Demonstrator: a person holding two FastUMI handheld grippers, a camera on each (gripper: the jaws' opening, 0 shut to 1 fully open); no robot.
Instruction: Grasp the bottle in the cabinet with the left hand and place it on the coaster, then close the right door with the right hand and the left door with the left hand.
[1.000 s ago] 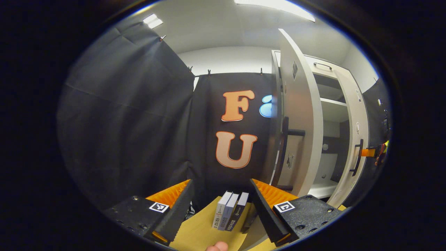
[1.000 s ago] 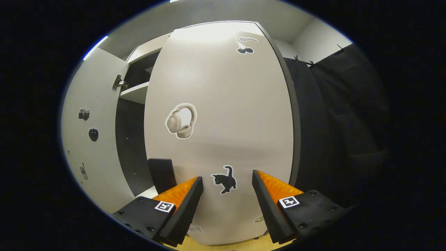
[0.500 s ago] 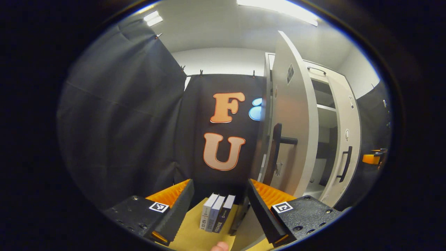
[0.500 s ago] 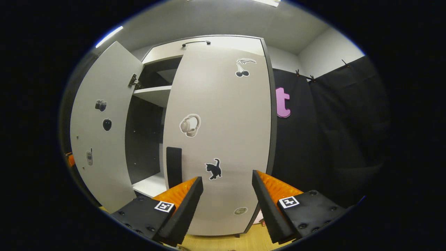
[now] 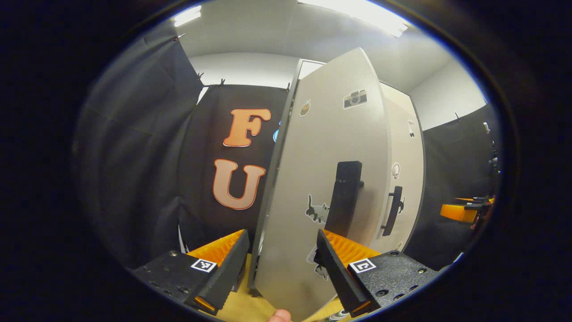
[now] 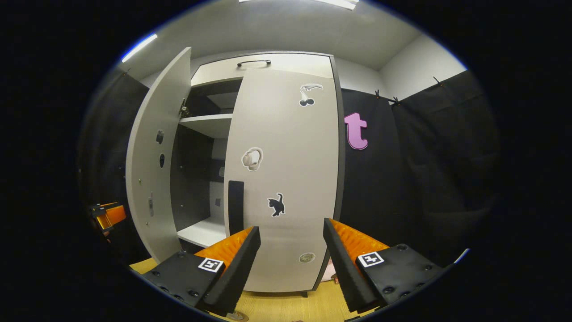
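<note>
Between my left fingers: the tall pale-grey left door [image 5: 321, 147] of the cabinet, a flat panel with small stickers, stands half open with its lower edge in the gap.
Left door handle: a black upright bar [image 5: 344, 197] on the door's face, its foot just behind my left claw's right finger [image 5: 333, 257].
Left claw [image 5: 281, 237]: released, fingers spread wide to either side of the door's edge; I cannot tell whether either one touches the panel.
Left door from the right gripper view: it [image 6: 154, 170] swings out from the cabinet's left side, and my left claw [image 6: 107, 214] sits low beside its outer face.
Cabinet inside: a white upper shelf [image 6: 210, 125] and a white bottom shelf [image 6: 201, 232] show through the gap between the doors, against dark walls.
Right door: the matching pale-grey panel [image 6: 286, 179] lies flush with the cabinet front, with headphone, cat and cherry stickers on it; in the left gripper view it [image 5: 404, 179] sits behind the left door with its own black handle [image 5: 393, 210].
Right claw [image 6: 288, 232]: released and holding nothing, pointed at the right door but apart from it; in the left gripper view it [image 5: 464, 210] hangs off to the far right.
Bottle and coaster: I cannot tell where they stand.
Table: light wooden top [image 6: 286, 308] under the cabinet.
Hand: one fingertip [image 5: 279, 316] at the bottom edge, below my left claw.
</note>
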